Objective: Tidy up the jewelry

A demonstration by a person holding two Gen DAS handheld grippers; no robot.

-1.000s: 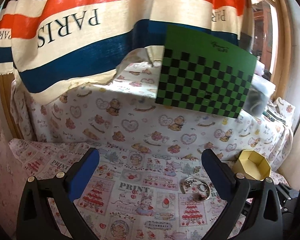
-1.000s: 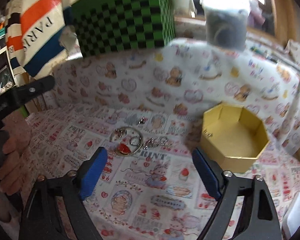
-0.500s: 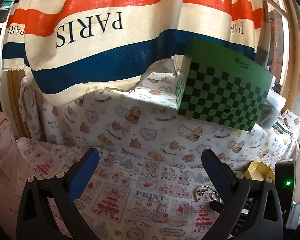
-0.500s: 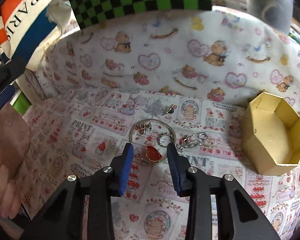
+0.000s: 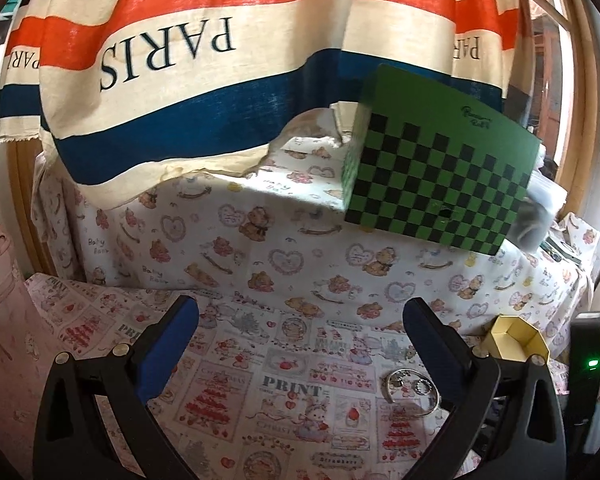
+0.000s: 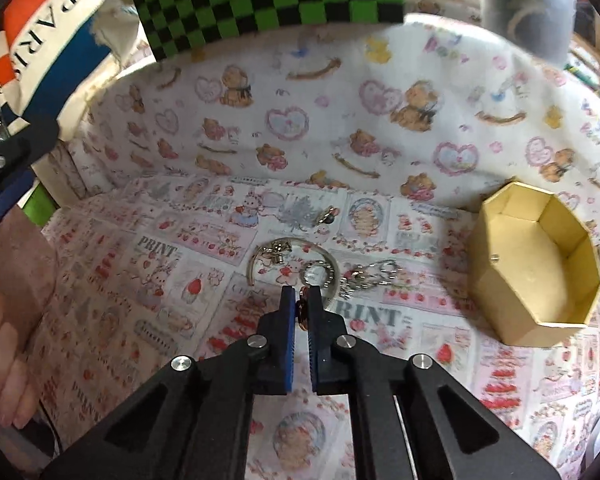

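Observation:
My right gripper [image 6: 302,294] is shut on a red heart pendant [image 6: 302,309] at the near edge of a silver bangle [image 6: 260,256] that lies on the printed cloth. A small ring [image 6: 320,274] and a silver chain [image 6: 370,276] lie beside it, and a small earring [image 6: 328,215] lies farther back. An open gold octagonal box [image 6: 536,272] stands to the right, with a tiny stud inside. My left gripper [image 5: 300,340] is open and empty, held above the cloth left of the bangle [image 5: 410,394] and the gold box [image 5: 518,338].
A green checkered box [image 5: 440,176] sits on the raised ledge behind, under a striped PARIS cloth [image 5: 180,60]. A pink bag [image 5: 0,300] stands at the left. A black device with a green light [image 5: 588,364] is at the right edge.
My right gripper has gone from wide open to shut, closing on the red heart pendant as it moved down to the bangle. My left gripper has drifted left, still open.

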